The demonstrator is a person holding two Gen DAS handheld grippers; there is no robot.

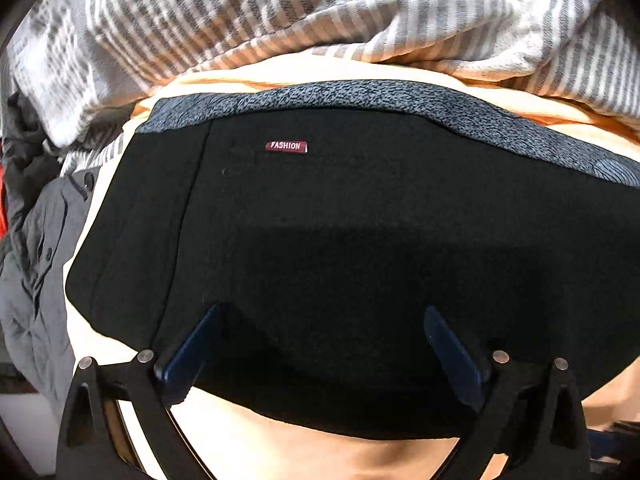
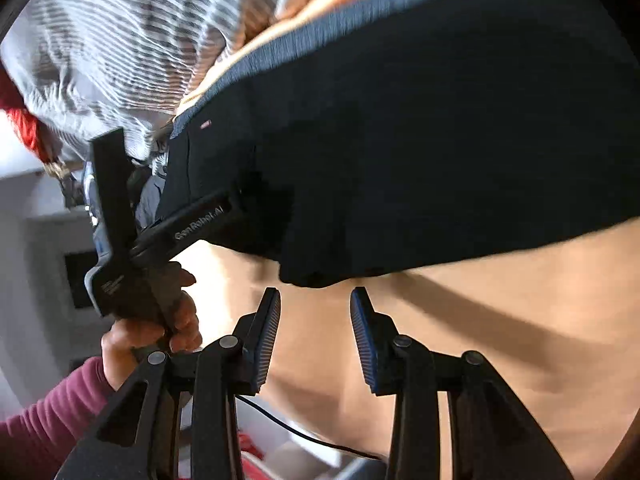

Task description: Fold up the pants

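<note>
Black pants (image 1: 360,208) lie folded on a peach sheet (image 1: 304,452), with a grey waistband (image 1: 360,94) along the far edge and a small red FASHION label (image 1: 286,146). My left gripper (image 1: 325,314) points down over the near part of the pants, its jaws wide open with only flat cloth beneath them. From the right wrist view the pants (image 2: 440,140) fill the upper right, and a hand (image 2: 160,320) holds the left gripper's handle at the left. My right gripper (image 2: 315,292) is open just short of the pants' near corner (image 2: 316,276), with nothing between its pads.
A grey and white striped cloth (image 1: 280,12) is bunched beyond the waistband. A grey jacket (image 1: 36,280) lies at the left, and a red cloth (image 2: 20,120) beyond it. A thin black cable (image 2: 300,432) runs under the right gripper. A magenta sleeve (image 2: 44,432) is at lower left.
</note>
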